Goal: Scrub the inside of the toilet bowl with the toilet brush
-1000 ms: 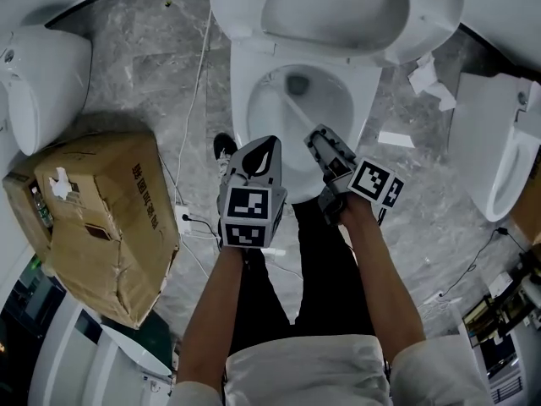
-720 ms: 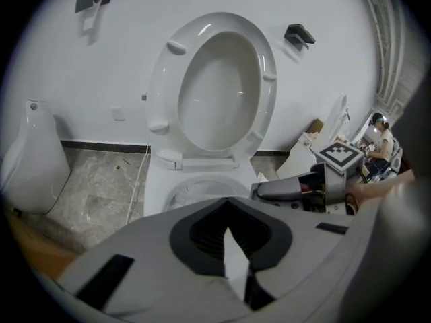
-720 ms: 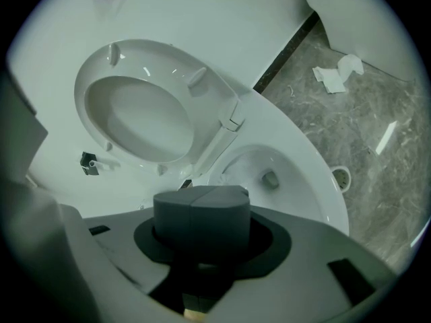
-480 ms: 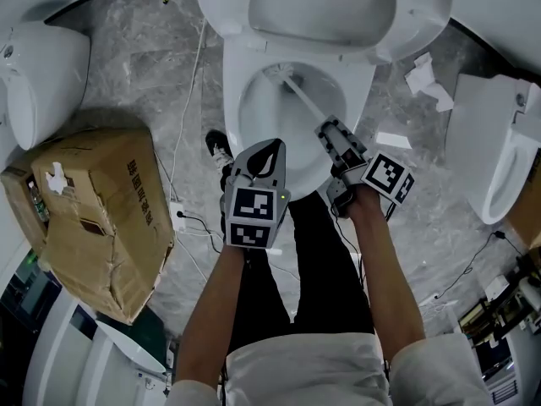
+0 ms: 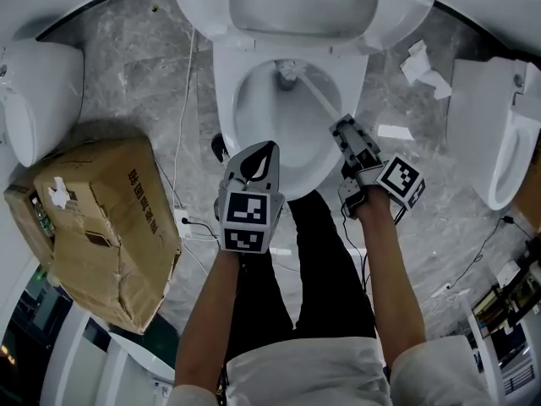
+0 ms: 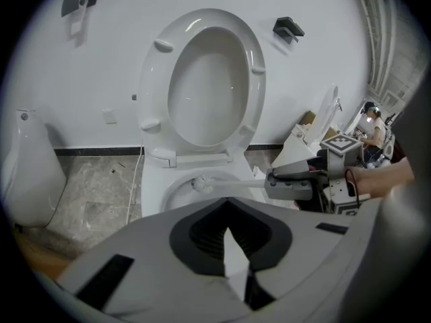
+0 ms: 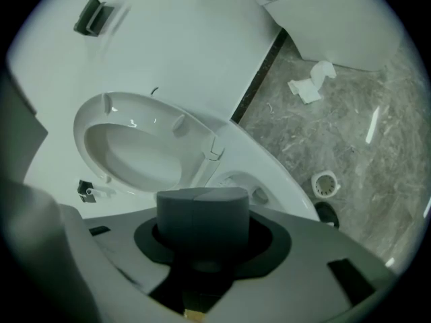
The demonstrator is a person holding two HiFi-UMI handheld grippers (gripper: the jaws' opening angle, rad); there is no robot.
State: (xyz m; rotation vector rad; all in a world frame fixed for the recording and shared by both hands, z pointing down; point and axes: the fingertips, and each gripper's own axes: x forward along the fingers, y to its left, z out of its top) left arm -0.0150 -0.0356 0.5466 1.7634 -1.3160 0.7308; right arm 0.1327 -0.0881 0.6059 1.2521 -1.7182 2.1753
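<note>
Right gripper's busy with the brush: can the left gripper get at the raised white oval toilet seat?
Probably yes. The left gripper holds nothing, and the raised white oval toilet seat stands straight ahead of it with nothing between. The white toilet brush in the right gripper crosses lower down.

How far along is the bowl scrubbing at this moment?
Done: seat raised, toilet brush gripped in the right tongs. In hand: its head is inside the toilet bowl, near the back rim. To do: the rest of the bowl; nothing shows how much is scrubbed. Left tongs hang shut, empty.
</note>
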